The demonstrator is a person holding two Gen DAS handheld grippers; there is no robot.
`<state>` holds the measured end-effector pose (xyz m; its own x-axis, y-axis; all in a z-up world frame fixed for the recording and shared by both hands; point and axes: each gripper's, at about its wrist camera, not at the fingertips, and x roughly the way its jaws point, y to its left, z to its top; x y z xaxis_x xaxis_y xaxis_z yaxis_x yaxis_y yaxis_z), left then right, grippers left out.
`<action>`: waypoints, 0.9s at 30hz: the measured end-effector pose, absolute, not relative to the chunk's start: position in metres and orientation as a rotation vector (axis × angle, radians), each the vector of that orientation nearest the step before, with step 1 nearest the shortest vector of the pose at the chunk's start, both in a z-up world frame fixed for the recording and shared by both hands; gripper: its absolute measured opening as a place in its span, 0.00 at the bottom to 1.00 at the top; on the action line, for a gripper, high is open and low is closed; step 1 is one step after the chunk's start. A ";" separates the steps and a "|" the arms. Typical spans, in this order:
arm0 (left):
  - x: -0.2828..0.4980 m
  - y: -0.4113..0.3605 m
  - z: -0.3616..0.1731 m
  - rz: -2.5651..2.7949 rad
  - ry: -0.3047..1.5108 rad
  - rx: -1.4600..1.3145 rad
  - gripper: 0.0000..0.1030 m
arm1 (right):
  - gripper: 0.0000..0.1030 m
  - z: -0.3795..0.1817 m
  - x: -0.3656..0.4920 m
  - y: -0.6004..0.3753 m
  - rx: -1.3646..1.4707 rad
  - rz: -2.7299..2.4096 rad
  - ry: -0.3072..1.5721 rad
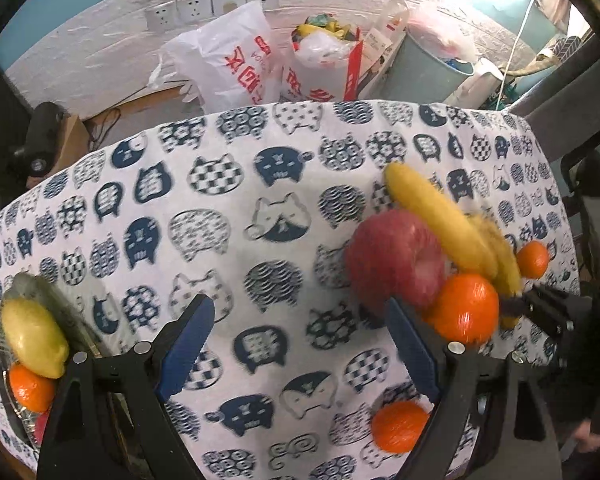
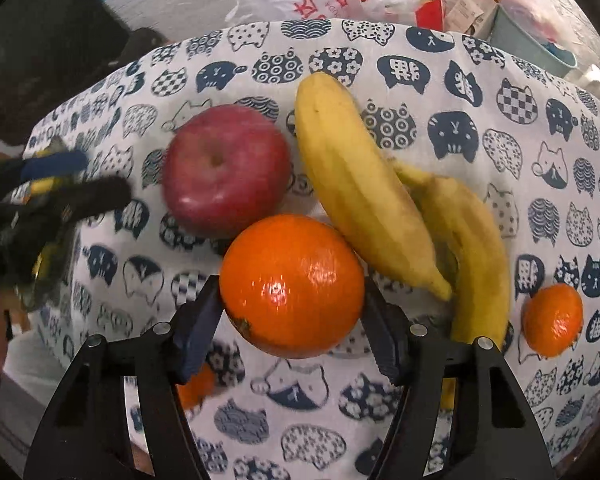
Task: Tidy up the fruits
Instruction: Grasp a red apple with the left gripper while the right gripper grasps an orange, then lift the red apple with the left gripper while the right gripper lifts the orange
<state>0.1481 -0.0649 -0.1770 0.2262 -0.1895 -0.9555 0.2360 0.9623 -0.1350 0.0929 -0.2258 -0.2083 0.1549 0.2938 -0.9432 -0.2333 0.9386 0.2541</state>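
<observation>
Orange fruit (image 2: 292, 286) clamped, right hand-held gripper (image 2: 292, 320)

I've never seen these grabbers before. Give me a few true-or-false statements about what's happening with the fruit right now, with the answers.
1. The right gripper has its fingers around the large orange. True.
2. The left gripper is holding the apple. False: it is open, with nothing between its fingers.
3. The bananas lie on the cat-print cloth beside the apple. True.
4. A lemon and a small orange sit in a glass dish at the left. True.
5. The apple is green. False: it is red.
</observation>
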 end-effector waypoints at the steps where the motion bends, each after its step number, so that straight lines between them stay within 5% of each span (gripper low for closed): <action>1: 0.150 -0.069 -0.177 -0.301 1.311 0.034 0.86 | 0.65 -0.205 0.089 -0.229 0.040 0.384 1.355; 27: 0.163 -0.142 -0.216 -0.348 1.326 0.199 0.83 | 0.65 -0.168 0.080 -0.323 0.096 0.218 1.239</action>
